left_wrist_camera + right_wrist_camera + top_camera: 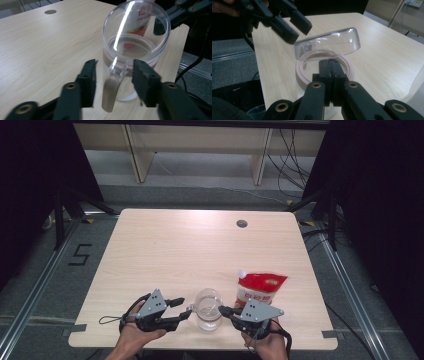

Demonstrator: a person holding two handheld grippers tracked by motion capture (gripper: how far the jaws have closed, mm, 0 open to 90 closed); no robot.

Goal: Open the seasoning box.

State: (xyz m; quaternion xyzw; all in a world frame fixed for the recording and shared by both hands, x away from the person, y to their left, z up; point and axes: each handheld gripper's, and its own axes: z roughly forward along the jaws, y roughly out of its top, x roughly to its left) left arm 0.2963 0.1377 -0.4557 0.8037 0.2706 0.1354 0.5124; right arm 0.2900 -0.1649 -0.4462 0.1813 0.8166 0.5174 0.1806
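A clear plastic mug [208, 310] with a side handle [113, 82] stands near the table's front edge. Its hinged clear lid [329, 42] is tipped up over a pale pink rim [300, 72]. My left gripper [186, 308] is open: its two pads [88, 80] stand either side of the handle without touching it. From the right, my right gripper [221, 310] reaches the mug with its jaws shut together. Its tips [329, 62] sit at the near rim under the raised lid, and I see nothing between them. A red and white pouch [260, 290] with a white cap stands just right of the mug.
The light wooden table [175, 250] has a round cable hole [242, 223] at the back right. The mug and both grippers are close to the front edge. Dark curtains and metal floor rails flank the table.
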